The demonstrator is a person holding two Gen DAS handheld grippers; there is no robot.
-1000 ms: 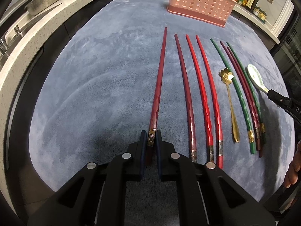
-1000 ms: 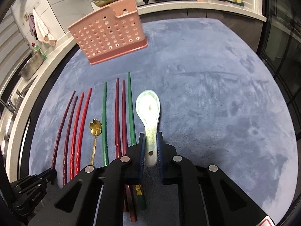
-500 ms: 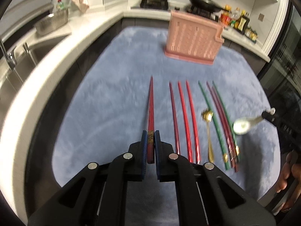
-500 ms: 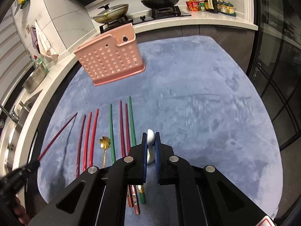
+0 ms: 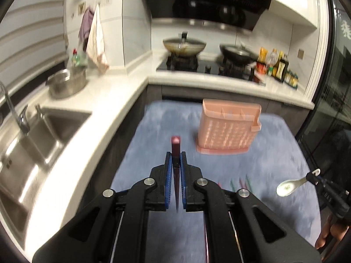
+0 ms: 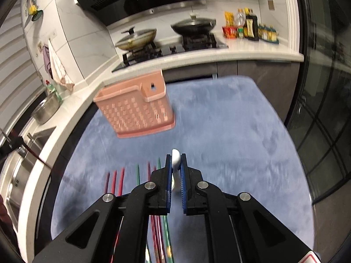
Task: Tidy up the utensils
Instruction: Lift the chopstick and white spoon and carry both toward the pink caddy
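My left gripper (image 5: 176, 155) is shut on a dark red chopstick (image 5: 175, 142), lifted off the blue-grey mat (image 5: 274, 153); its thick end sticks up past the jaws. My right gripper (image 6: 176, 156) is shut on the handle of a white ceramic spoon (image 6: 176, 160). In the left wrist view the spoon (image 5: 287, 187) hangs in the air at the right, bowl toward the left. A pink perforated utensil holder (image 5: 228, 129) (image 6: 136, 114) stands upright at the mat's far side, ahead of both grippers. Red chopsticks (image 6: 114, 182) and green chopsticks (image 6: 137, 175) lie on the mat below the right gripper.
A white counter with a steel sink (image 5: 43, 131) and a metal bowl (image 5: 65, 83) runs along the left. At the back are a stove with two woks (image 5: 184, 46) and sauce bottles (image 5: 278, 68). A person's hand (image 5: 326, 236) shows at the lower right.
Both grippers rose off the mat with their utensils and tipped up toward the kitchen. The red chopstick and the spoon left the mat; the remaining chopsticks stayed in place.
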